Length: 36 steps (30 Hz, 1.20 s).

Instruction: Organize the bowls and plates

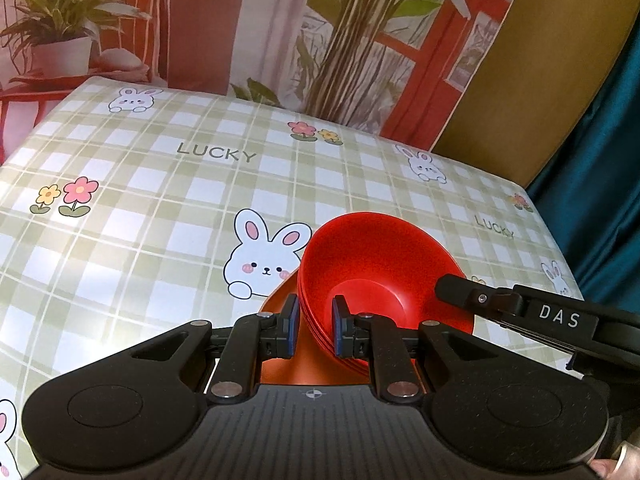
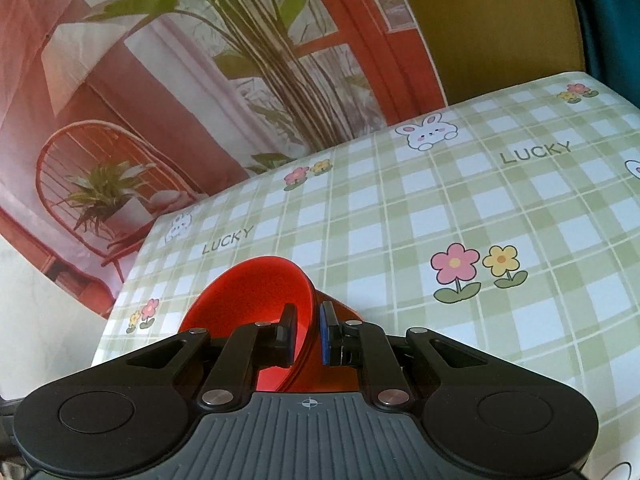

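Several red bowls point(image 1: 372, 264) are nested in one stack, over an orange plate point(image 1: 280, 300) on the checked tablecloth. My left gripper point(image 1: 314, 328) is shut on the stack's near left rim, one pad inside and one outside. My right gripper point(image 1: 444, 284) comes in from the right and pinches the opposite rim. In the right wrist view the right gripper point(image 2: 308, 334) is shut on the rim of the red bowls point(image 2: 248, 292), with the orange plate point(image 2: 340, 308) showing just beyond the fingers. Whether the stack rests on the plate I cannot tell.
The table point(image 1: 168, 184) carries a green checked cloth with rabbits, flowers and the word LUCKY. A printed backdrop point(image 1: 248, 20) with plants stands along its far edge. A teal curtain point(image 1: 600, 168) hangs past the right edge. Part of a hand point(image 1: 616, 464) shows at the lower right.
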### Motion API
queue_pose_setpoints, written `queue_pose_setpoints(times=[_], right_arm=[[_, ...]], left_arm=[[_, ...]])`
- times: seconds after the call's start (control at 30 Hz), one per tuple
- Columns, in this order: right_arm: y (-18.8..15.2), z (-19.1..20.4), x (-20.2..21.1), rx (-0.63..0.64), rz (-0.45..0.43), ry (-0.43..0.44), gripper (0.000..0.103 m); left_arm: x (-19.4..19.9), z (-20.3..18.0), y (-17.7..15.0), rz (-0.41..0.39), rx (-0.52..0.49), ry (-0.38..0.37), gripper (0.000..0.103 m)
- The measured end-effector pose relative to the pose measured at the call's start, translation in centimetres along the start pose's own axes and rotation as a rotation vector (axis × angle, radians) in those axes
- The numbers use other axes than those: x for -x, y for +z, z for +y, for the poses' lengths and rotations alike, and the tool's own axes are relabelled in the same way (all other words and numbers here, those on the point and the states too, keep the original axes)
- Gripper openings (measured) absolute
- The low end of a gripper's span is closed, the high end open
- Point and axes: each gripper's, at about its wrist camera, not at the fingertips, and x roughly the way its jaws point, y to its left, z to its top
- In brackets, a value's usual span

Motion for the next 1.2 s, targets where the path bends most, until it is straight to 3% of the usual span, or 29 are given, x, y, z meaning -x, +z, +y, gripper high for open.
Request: queue_pose_setpoints(times=[0.87,0.93,1.03,1.17,1.2], right_arm=[[-0.6,-0.1,-0.7,0.014,0.030,0.000,0.012],[-0.4,0.0,-0.5,0.021,0.015,-0.002,0.013],[-0.1,-0.1,0.0,0.031,-0.011,-0.008,0.018],[0.3,0.0,0.8,0.058,-0.039,-0.021,0.019],[0.4,0.0,1.1,0.068,-0.047,-0.023,0.020]], left_arm=[[-0.7,-0.4,-0.4,0.009,-0.002,0.051,0.019],[-0.6,-0.4,-0.3,0.004,-0.005,0.066,0.025],[-0.1,-0.1,-0.1,-0.015,-0.007,0.095,0.043],[1.0,0.0,0.4,-0.067,-0.037,0.129,0.046],[1.3,0.1,0.6,-0.081,-0.047,0.136,0.052]])
